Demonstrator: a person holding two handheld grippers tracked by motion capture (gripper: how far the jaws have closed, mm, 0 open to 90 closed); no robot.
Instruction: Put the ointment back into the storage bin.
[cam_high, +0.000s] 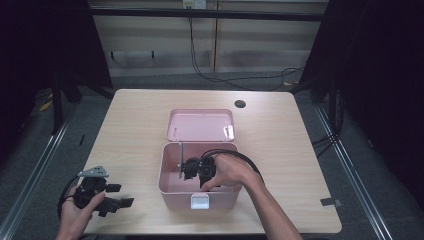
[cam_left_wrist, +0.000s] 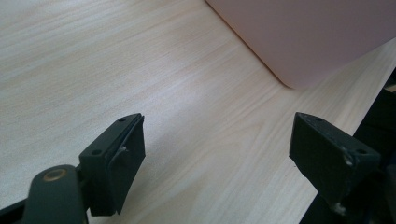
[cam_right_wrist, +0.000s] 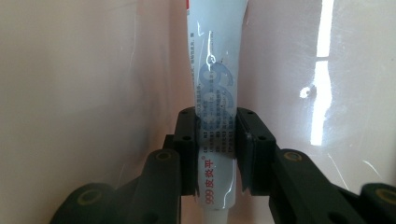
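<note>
1. Pink storage box (cam_high: 170, 186) sitting near the front middle of the table, lid (cam_high: 200, 125) flipped open and lying back behind it. White latch tab (cam_high: 200, 201) on the front wall.
2. Inside the box: right gripper (cam_high: 192, 170) reaching in, jaws clamped tight on a white ointment tube (cam_right_wrist: 215, 93) with blue and red print, squeezed across its lower half. Tube pointing away along the pink inner wall in the right gripper view. Can't tell if anything else is in there.
3. Light wood-grain table (cam_high: 135, 115), small dark round hole (cam_high: 240, 104) near the far edge. Grey floor around it, black cables (cam_high: 225, 77) trailing along the back, metal rails down both sides.
4. Right hand (cam_high: 230, 172) over the box's right side, forearm coming in from the bottom edge.
5. Left gripper (cam_left_wrist: 217, 154) held low over the front left corner of the table, well apart from the tube, jaws spread wide with nothing between them, pink box corner just ahead.
</note>
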